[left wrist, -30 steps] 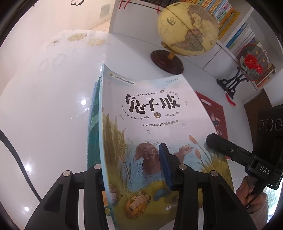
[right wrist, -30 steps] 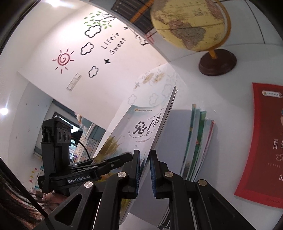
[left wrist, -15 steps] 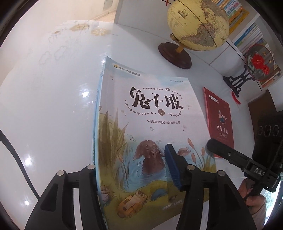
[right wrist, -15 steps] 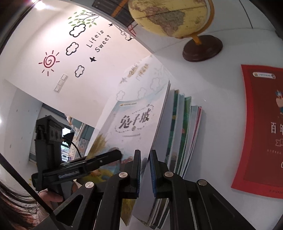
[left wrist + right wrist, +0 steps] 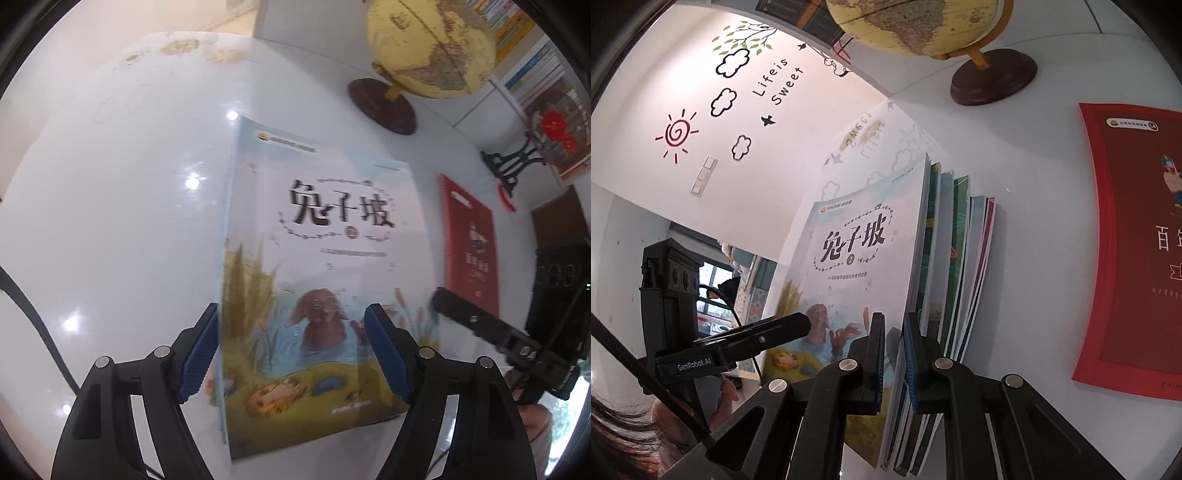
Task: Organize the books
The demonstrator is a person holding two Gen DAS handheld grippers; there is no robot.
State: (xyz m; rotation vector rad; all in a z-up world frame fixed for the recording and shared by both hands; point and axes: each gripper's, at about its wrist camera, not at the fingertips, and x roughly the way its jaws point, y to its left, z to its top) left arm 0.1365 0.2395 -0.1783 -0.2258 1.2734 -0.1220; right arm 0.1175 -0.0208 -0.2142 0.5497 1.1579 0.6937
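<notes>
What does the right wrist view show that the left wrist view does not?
Only the right wrist view: the right gripper clamped on the stack of books under the rabbit book, and the wall decals.
Only the left wrist view: the left gripper with jaws open, just widened, either side of that book, and the bookshelf.
Both: the globe and the red book flat on the white table.

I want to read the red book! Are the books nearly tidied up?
Nearly. Several books already stand together. The right gripper pinches the rabbit book at the front of that row, while the left gripper has just been opening around it. The red book lies flat apart on the table, not yet added.
</notes>
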